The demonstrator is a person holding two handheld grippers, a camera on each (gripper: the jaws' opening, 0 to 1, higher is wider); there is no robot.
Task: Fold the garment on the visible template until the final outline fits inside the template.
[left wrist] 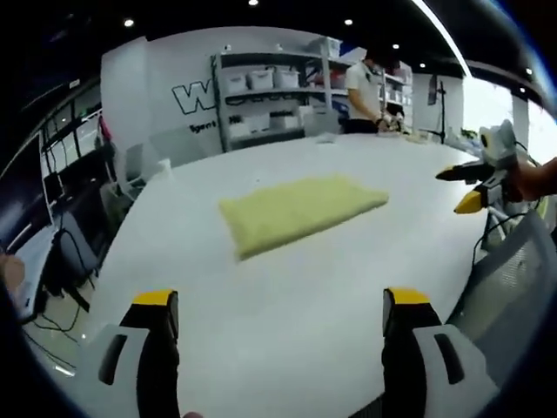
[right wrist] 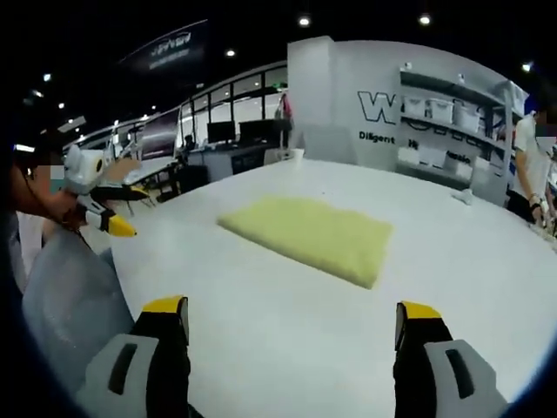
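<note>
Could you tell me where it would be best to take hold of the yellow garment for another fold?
Probably at a corner of the yellow garment: it lies flat on the white table, so low fingers sliding under an edge from the side would likely pinch the layers best.

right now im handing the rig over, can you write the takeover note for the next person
Left gripper: open, holding nothing, above the near table edge.
Right gripper: open, holding nothing, also clear of the cloth.
Garment: yellow, lying flat mid-table as a folded rectangle, untouched by either gripper.
Template: I can't make out any outline on the white table, so fit can't be confirmed.
Done: garment looks folded into a compact shape.
Left: check its outline against the template, refold if it overhangs.
A person stands by the shelves at the far side.
</note>
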